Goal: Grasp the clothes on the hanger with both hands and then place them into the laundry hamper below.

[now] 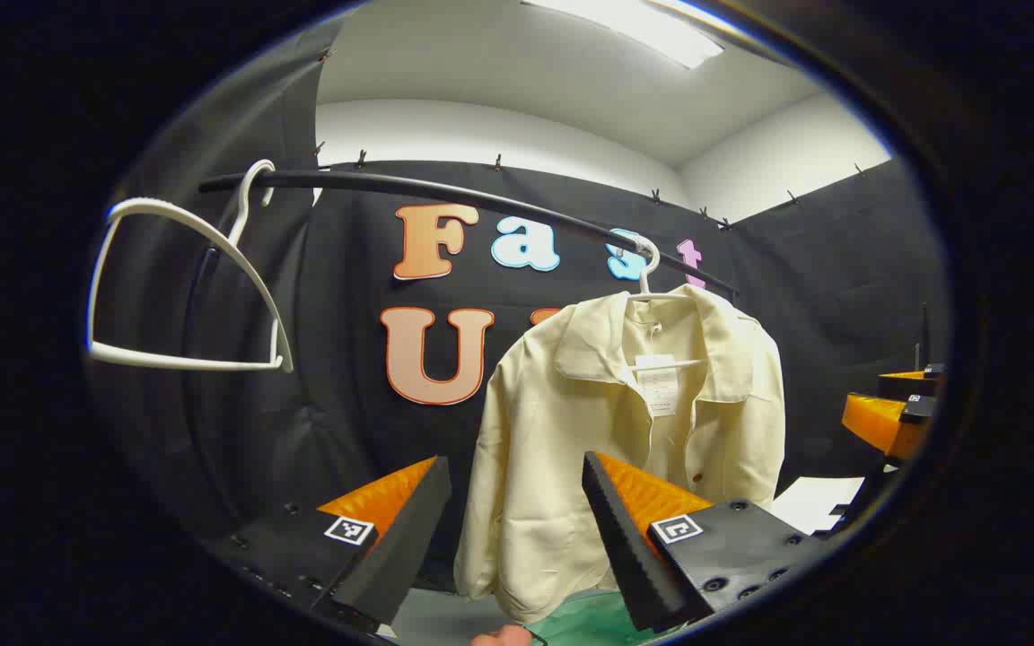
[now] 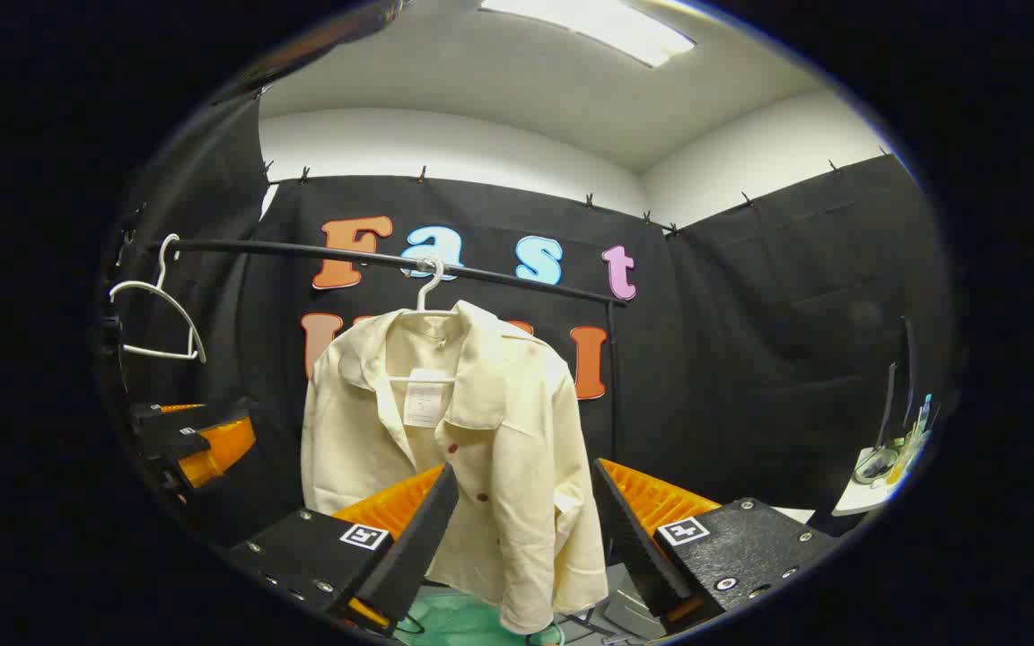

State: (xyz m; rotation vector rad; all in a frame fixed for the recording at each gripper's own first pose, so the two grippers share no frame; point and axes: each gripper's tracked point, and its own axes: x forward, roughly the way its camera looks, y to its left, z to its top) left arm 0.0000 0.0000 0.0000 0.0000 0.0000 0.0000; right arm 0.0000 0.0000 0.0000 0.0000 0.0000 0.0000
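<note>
one shirt [image 1: 616,431] on one hanger [image 1: 652,260], one bare hanger [image 1: 185,287], one rail [image 1: 445,193]. left gripper [image 1: 517,529] and right gripper [image 2: 521,529] level, facing shirt, jaws spread, gripping nothing.

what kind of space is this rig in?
Probably a staged recording booth, not a home: black cloth walls clipped up under a white ceiling, a black clothes rail with a cream button-up shirt on a white hanger, and a green hamper below.
</note>
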